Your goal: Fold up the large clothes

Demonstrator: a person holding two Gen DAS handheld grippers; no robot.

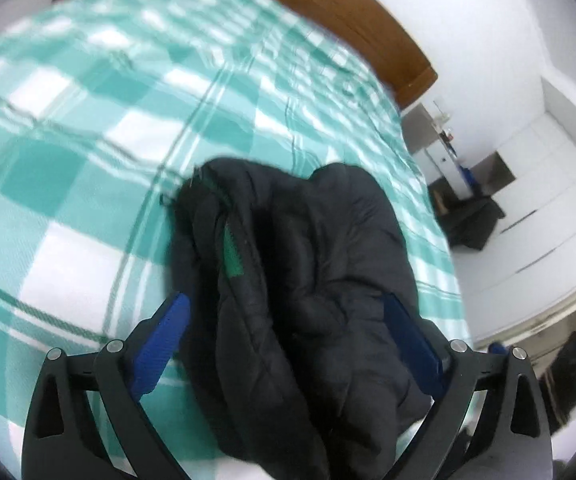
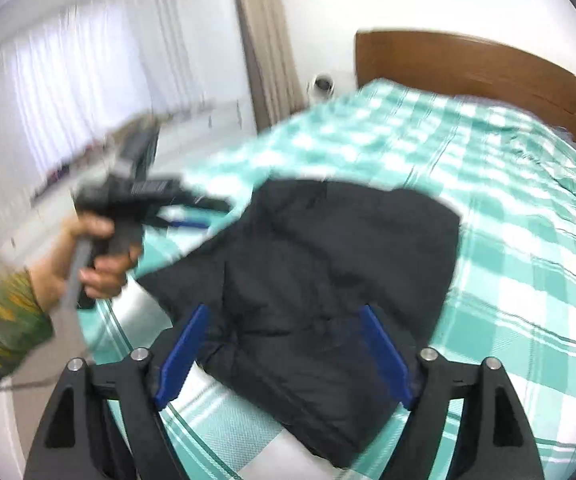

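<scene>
In the right wrist view, a hand (image 2: 100,256) at middle left carries the left gripper (image 1: 284,344), jaws spread wide around nothing. At centre the dark padded jacket (image 2: 327,264) lies folded on the checked bedspread (image 2: 507,208), reaching toward the bottom of the frame. The right gripper (image 2: 284,356), low centre, is also wide and empty. Puffy padding may spring the fold open; the near edge could slide off the bed.
</scene>
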